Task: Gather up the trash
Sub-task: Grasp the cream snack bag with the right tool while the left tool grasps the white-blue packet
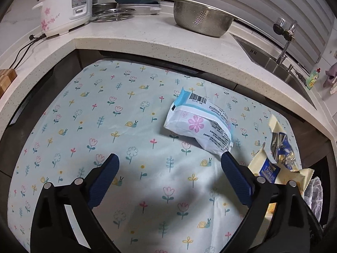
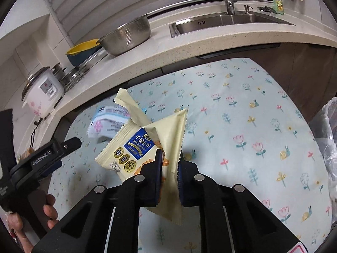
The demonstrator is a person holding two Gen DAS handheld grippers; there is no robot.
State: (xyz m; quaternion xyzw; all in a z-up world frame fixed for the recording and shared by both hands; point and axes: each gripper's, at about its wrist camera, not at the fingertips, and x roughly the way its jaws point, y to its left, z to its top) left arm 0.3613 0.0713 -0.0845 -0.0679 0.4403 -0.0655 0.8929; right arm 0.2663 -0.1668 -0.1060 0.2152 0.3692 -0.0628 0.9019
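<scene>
While your right claw (image 2: 170, 164) was clamped on the torn cream wrapper (image 2: 134, 147), held above the flowered cloth (image 2: 242, 113), your best move was probably to keep the grip firm and carry it to the clear plastic bag (image 2: 328, 130) off the cloth's right edge. Your left claw (image 1: 169, 166) stood apart and empty, near the white flower-print packet (image 1: 200, 124), which lay toward the cloth's far edge. You could not see the bag's mouth; it was cut off.

The cream, torn, glossy plastic wrapper (image 2: 134, 145) looked smooth; the pale-blue flower-printed cloth (image 2: 242, 113) lay matt; the perforated steel colander (image 1: 202, 19) shone.
</scene>
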